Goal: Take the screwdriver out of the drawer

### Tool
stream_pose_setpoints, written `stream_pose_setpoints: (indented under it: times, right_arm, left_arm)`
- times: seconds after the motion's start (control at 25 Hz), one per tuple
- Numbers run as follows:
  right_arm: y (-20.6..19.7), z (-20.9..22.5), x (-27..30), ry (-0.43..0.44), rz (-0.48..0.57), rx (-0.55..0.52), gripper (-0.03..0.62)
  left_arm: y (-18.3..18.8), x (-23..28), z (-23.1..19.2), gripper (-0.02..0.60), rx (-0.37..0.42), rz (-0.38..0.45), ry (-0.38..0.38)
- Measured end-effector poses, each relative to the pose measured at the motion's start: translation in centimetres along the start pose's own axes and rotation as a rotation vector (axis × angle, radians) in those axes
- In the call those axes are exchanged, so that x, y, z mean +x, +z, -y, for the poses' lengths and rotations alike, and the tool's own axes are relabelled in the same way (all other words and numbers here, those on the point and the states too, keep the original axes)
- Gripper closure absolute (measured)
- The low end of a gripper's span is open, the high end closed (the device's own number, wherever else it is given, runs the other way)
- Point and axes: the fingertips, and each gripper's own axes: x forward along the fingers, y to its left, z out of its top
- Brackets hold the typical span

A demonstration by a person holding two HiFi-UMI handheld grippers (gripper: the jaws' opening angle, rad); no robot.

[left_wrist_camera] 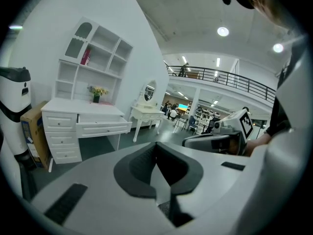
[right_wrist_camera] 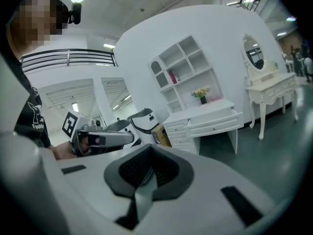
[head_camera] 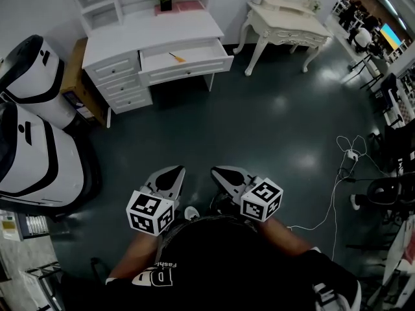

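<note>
Lying loose in the open drawer of the white desk, far left across the dark floor, the screwdriver shows only as a thin orange sliver, too small for detail. Likely light, stiff and prone to roll or slip; best pinched across the thicker handle, not the shaft. Left gripper and right gripper sit near, side by side, well apart from the drawer, jaws closed together with nothing between them. Both would need opening before any grab.
</note>
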Motion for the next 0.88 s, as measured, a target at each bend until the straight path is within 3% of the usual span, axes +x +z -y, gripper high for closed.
stream_pose_setpoints:
  times: [0.88]
  right_arm:
    - [3.0, 5.5, 3.5, 0.002, 0.019, 0.048, 0.585]
  left_arm:
    - [2.2, 4.2, -3.0, 0.568, -0.032, -0.008, 0.025]
